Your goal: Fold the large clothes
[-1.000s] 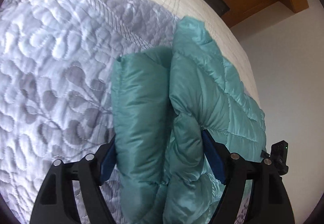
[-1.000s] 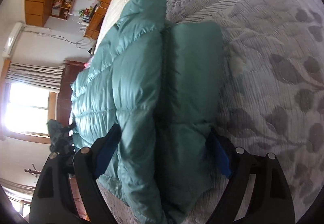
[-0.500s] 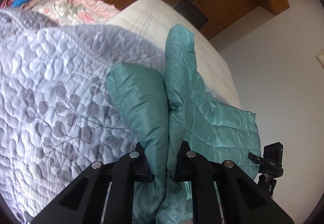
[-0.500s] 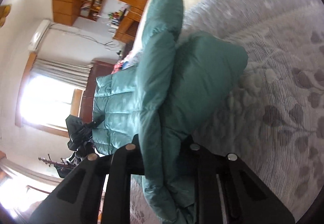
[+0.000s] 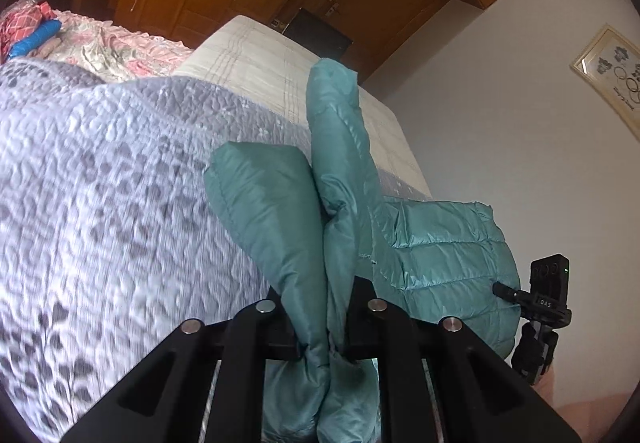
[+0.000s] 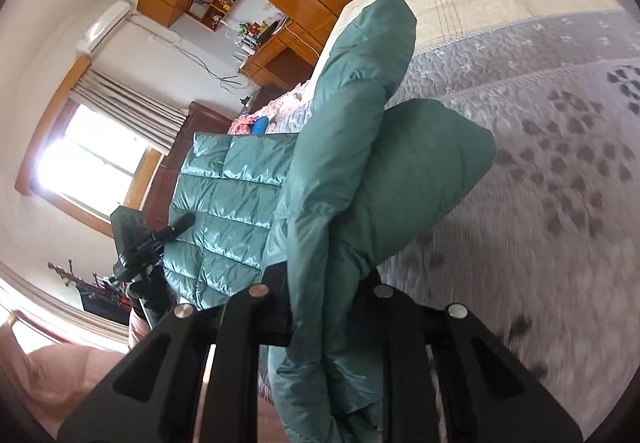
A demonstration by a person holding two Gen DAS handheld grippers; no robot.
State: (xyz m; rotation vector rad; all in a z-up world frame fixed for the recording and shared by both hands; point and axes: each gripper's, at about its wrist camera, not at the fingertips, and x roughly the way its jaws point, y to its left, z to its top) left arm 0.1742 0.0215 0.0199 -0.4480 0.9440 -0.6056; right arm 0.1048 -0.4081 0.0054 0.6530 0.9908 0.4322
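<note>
1. Hanging between both grippers, the puffy teal quilted jacket is lifted off the grey leaf-patterned quilt on the bed.
2. The left gripper is squeezed tight on one bunched end.
3. The right gripper is squeezed tight on the other end.
4. The jacket's long side runs from gripper to gripper, so neither is nearer; the loose part sticks out ahead of the fingers.

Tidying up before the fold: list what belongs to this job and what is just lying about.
Job: teal puffer jacket, left tongs, right tongs, grey quilted bedspread.

Lying about: pink floral bedding, blue item, framed picture.
</note>
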